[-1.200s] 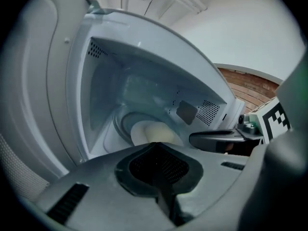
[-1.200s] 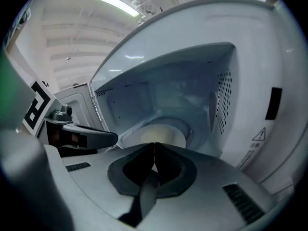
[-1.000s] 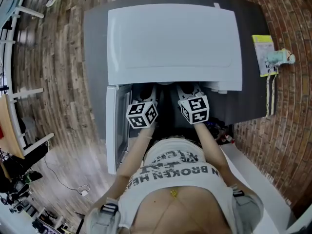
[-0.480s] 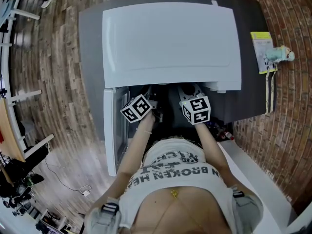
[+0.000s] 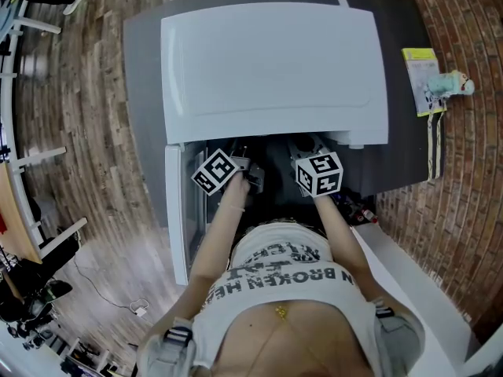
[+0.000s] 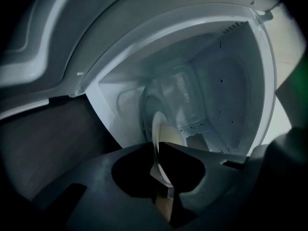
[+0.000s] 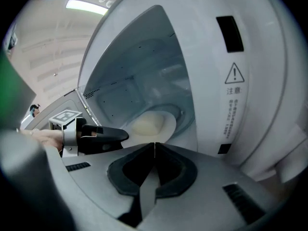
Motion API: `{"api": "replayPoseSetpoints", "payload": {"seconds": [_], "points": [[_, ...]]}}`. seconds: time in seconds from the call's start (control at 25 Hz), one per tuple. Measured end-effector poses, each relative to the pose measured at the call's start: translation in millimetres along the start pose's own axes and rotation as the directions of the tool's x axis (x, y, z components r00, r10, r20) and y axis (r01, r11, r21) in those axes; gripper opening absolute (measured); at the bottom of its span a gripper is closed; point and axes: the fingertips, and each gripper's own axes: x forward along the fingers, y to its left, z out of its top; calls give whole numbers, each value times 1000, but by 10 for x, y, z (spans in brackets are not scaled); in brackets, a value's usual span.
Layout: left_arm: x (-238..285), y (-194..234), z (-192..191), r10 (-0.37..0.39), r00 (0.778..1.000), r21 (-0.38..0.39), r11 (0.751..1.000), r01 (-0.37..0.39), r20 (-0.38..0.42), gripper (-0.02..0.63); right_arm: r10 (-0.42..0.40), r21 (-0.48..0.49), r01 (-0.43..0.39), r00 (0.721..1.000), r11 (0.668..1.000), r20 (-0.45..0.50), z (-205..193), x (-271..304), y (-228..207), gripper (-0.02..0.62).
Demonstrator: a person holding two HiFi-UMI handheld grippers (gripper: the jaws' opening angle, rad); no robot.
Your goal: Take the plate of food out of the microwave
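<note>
The white microwave stands with its door swung open to the left. Inside, a pale plate with a light yellowish heap of food rests on the glass turntable. My left gripper is rolled onto its side and shut on the plate's near rim, which runs edge-on between its jaws. From the right gripper view, the left gripper's black fingers reach the plate's left edge. My right gripper is shut and empty, just in front of the opening. Both grippers sit at the cavity mouth.
The microwave's control panel with a warning label is right of the opening. A grey table carries the microwave, with a yellow booklet at its right end. A brick wall lies to the right, wooden floor to the left.
My left gripper has rolled about its own axis, its marker cube now standing on a corner, and shifted slightly left and lower. The right gripper has stayed put.
</note>
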Motion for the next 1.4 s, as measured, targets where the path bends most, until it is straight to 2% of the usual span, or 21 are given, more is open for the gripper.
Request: {"api": "replayPoseSetpoints", "payload": {"seconds": [0.16, 0.32, 0.36, 0.44, 0.6, 0.72, 0.96, 1.04, 1.08, 1.4], "points": [[-16, 1, -16, 3, 1000, -20, 1000, -3, 4, 38, 31, 124, -34, 999, 992, 25, -3, 6, -19, 11], [-55, 14, -49, 8, 1000, -40, 999, -8, 9, 37, 92, 267, -105, 994, 958, 58, -19, 22, -7, 14], [-65, 19, -63, 10, 1000, -44, 999, -9, 9, 37, 105, 296, -120, 992, 948, 66, -29, 26, -3, 27], [-88, 28, -87, 13, 1000, -51, 999, -12, 9, 37, 120, 350, -138, 990, 926, 75, -63, 33, -3, 93], [-145, 48, -113, 17, 1000, -66, 998, -16, 9, 37, 130, 431, -149, 989, 890, 73, -152, 72, -10, 121], [-182, 57, -134, 17, 1000, -74, 997, -17, 9, 35, 161, 499, -184, 983, 847, 88, -170, 123, 8, 143], [-262, 60, -202, 18, 1000, -88, 996, -17, 3, 34, 206, 611, -244, 969, 753, 133, -153, 231, 39, 143], [-289, 70, -239, 18, 1000, -94, 995, -18, -1, 34, 193, 644, -238, 971, 727, 141, -158, 258, 11, 106], [-295, 76, -252, 18, 1000, -98, 995, -18, -1, 34, 184, 654, -230, 973, 720, 141, -168, 267, -10, 60], [-324, 29, -252, 4, 1000, -71, 997, -3, 7, 34, 178, 651, -230, 973, 723, 146, -155, 227, -3, 55]]}}
